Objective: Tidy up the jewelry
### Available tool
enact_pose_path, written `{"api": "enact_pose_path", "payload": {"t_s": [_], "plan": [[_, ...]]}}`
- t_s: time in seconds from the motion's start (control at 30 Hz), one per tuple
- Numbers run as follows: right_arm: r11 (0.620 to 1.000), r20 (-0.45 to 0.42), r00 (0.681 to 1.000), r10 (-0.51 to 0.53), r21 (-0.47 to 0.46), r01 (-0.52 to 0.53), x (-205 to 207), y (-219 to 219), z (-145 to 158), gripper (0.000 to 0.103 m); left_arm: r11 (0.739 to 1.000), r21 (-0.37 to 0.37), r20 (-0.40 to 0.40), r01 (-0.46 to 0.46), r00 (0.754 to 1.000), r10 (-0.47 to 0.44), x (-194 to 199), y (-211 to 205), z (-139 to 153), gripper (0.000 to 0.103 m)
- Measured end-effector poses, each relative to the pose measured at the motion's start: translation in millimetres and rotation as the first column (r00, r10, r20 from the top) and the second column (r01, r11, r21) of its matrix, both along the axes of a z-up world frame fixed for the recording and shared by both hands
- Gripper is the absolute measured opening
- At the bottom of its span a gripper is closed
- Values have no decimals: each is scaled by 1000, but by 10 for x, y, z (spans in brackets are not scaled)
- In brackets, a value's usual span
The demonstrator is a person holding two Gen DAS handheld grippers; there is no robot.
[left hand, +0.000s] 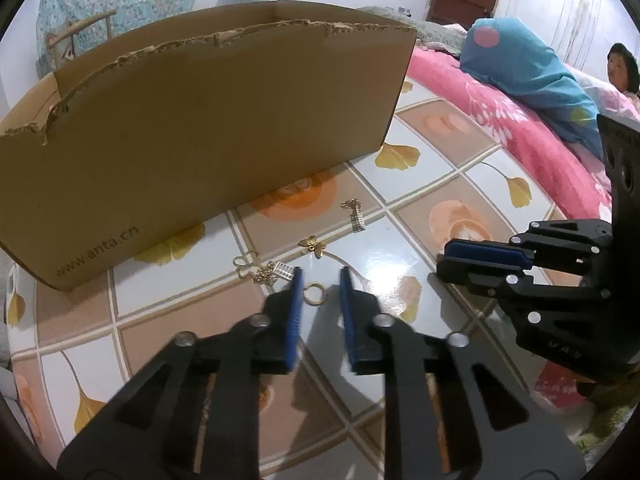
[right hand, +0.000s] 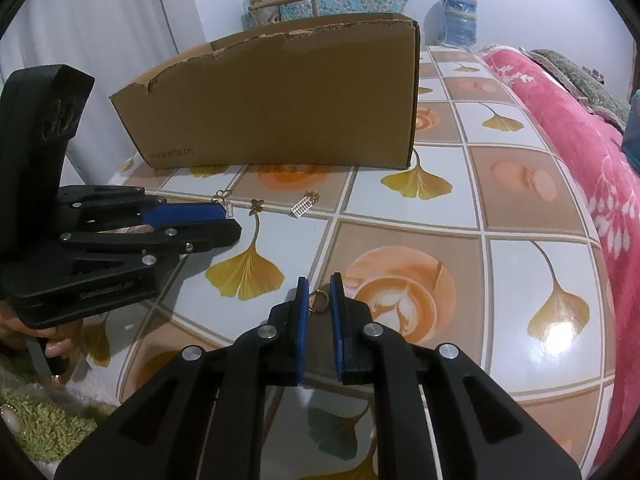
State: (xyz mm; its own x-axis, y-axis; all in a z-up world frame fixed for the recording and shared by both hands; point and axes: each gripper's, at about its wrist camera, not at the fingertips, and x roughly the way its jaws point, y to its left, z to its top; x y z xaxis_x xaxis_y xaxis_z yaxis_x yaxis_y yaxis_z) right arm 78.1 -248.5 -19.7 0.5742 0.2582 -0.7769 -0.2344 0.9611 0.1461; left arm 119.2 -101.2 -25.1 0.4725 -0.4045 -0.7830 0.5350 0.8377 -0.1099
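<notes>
While the left tongs (left hand: 321, 276) are pointed down at the worktop (left hand: 432, 184), their two blue pads are seen apart, with a clear gap between them. A small gold ring (left hand: 314, 294) lies on the worktop inside this gap, close to the left pad. It is not pressed by both pads, so it is not gripped. Whether the left pad really touches it cannot be told, because the fingers are blurred.

The right tongs (right hand: 319, 280) are nearly closed. A gold hoop (right hand: 319, 302) is clamped between their blue pads, near the tips, and both pads are pressed against its sides. These tongs are held over a coffee-cup picture printed on the worktop, to the right of the left tongs and apart from them.

More jewelry is spread on the worktop beyond the left tongs. A white pendant (left hand: 286, 270) with a thin gold chain is found just beside the left fingertip. A butterfly charm (left hand: 314, 246) lies a little farther away. A second pendant (left hand: 356, 218) is placed nearer to the cardboard box (left hand: 200, 128). This box stands open at the back of the worktop, and its top edge is torn.
</notes>
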Motion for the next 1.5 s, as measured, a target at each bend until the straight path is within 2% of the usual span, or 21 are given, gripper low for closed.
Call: {"api": "enact_pose_path", "payload": {"t_s": [0.17, 0.43, 0.6, 0.63, 0.7, 0.73, 0.77, 0.83, 1.03, 1.27, 1.5], "plan": [[1000, -1, 1000, 1, -2, -1, -1, -3, 0, 11, 1000, -12, -14, 1, 1000, -1, -4, 51, -8, 9], [1000, -3, 1000, 8, -18, -8, 24, 21, 7, 11, 999, 30, -29, -17, 999, 17, -172, 263, 16, 9], [1000, -20, 1000, 20, -1, -20, 43, 34, 17, 12, 1000, 0, -60, -28, 998, 28, -213, 410, 21, 11], [1000, -23, 1000, 20, 3, -20, 43, 33, 28, 13, 1000, -4, -62, -29, 998, 29, -220, 425, 26, 14], [1000, -19, 1000, 21, 6, -21, 28, 38, 56, 16, 999, -24, -66, -30, 997, 28, -240, 451, 47, 40], [1000, -16, 1000, 23, 6, -23, 17, 40, 74, 23, 999, -31, -56, -28, 998, 26, -261, 457, 67, 42], [1000, -12, 1000, 23, 4, -23, -4, 51, 87, 28, 999, -35, -50, -21, 999, 19, -277, 456, 81, 42], [1000, -5, 1000, 25, -2, -25, -45, 63, 117, 30, 1000, -30, -40, -6, 999, 5, -308, 444, 101, 42], [1000, -12, 1000, 19, -20, -20, -109, 61, 119, 30, 1000, 23, -32, 16, 999, -15, -359, 383, 48, 41], [1000, -28, 1000, 4, -17, -5, -101, 38, 81, 30, 1000, 18, -34, 6, 999, -5, -359, 405, 36, 35], [1000, -28, 1000, 4, -30, -5, -53, 79, 41, 30, 1000, 21, -38, 1, 999, 0, -359, 404, 32, 35]]}}
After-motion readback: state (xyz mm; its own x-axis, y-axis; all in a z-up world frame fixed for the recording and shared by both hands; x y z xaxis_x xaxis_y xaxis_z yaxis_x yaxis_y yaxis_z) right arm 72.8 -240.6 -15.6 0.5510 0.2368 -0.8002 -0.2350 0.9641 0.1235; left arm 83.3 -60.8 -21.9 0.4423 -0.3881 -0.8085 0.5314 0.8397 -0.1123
